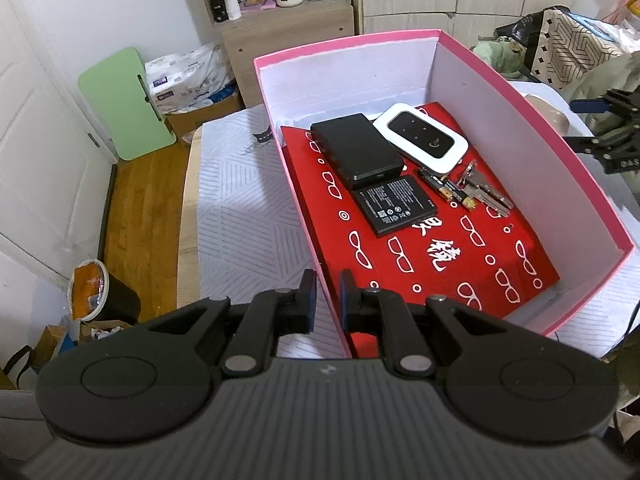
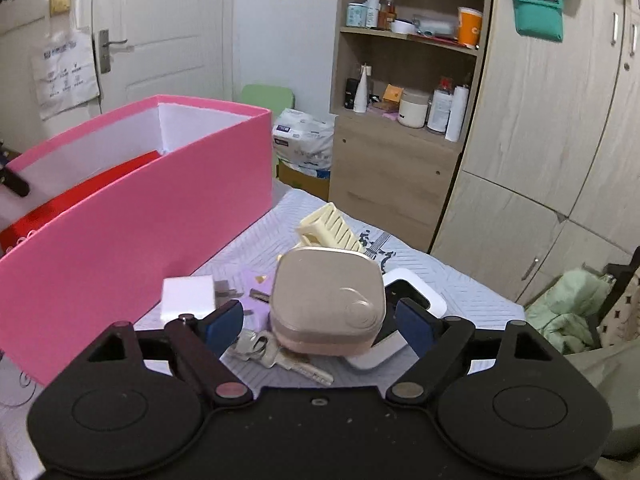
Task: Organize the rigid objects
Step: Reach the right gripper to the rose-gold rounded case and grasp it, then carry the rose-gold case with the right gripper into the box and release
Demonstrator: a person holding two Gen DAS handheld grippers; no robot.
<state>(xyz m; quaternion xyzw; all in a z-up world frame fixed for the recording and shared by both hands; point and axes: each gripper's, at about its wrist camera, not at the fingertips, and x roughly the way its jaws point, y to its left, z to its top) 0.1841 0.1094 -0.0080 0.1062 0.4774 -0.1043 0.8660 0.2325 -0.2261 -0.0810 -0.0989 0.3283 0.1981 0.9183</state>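
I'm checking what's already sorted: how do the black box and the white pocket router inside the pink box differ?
The black box is all black and plain with square corners; the white pocket router has a white rim around a glossy black face and rounded corners. The black box looks thicker and lies nearer the pink box's left wall; the router lies farther back. Both lie flat, side by side on the red sheet.

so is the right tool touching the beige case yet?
Apart. The right wrist view shows the right tool open around the beige case, with a visible gap between each blue pad and the case's sides.
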